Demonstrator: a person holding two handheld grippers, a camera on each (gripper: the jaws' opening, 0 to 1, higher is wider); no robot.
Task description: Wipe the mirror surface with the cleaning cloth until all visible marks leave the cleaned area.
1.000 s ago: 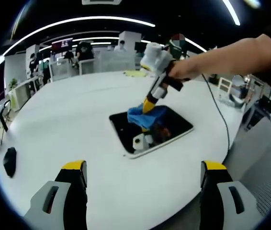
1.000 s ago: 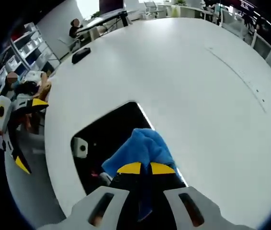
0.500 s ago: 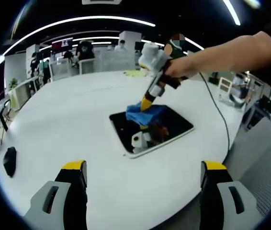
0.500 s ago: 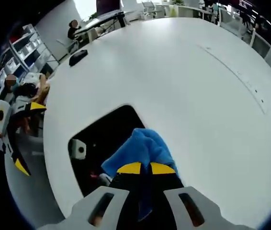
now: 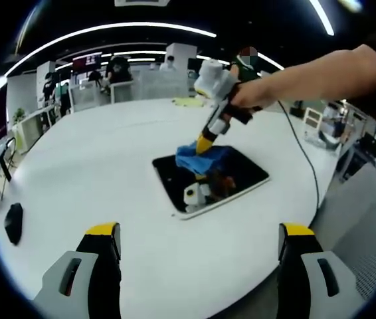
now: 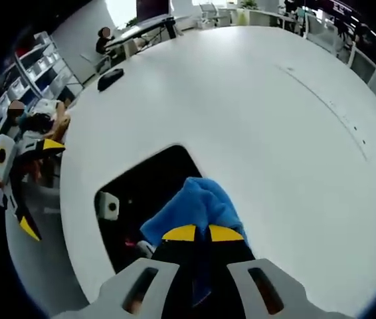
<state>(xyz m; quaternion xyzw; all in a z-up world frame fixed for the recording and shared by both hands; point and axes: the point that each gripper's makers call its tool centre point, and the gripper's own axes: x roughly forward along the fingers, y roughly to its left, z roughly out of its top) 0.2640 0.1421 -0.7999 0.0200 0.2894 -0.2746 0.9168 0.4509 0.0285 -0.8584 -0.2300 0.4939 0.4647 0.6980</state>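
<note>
Here the right gripper [image 5: 206, 141] comes down steeply from the upper right of the left gripper view, a hand [image 5: 254, 101] wrapped round its grip and a bare forearm stretching off to the right edge. Its yellow-tipped jaws are pinched together on the cleaning cloth [image 5: 200, 158], a bunched blue cloth pressed onto the mirror [image 5: 175, 183]. In the right gripper view the same jaws meet tip to tip over the cleaning cloth [image 6: 198, 206], which lies on the dark mirror [image 6: 148, 183] near its right-hand border.

The left gripper [image 5: 198, 249] hovers well back from the mirror, above the near part of the white table [image 5: 95, 159] — its jaws stand wide apart with nothing between them. It also appears at the far left of the right gripper view (small, yellow tips showing) as the left gripper [image 6: 25, 189].

Against half a second ago, the right gripper and cloth sit a touch further right on the mirror in the left gripper view; the difference is slight, and the left gripper's own framing matches.

The mirror lies flat, well in from the table's curved edge — broad bare tabletop lies around it on every side. A small black object [image 5: 13, 223] lies far to the left, near the rim.
</note>
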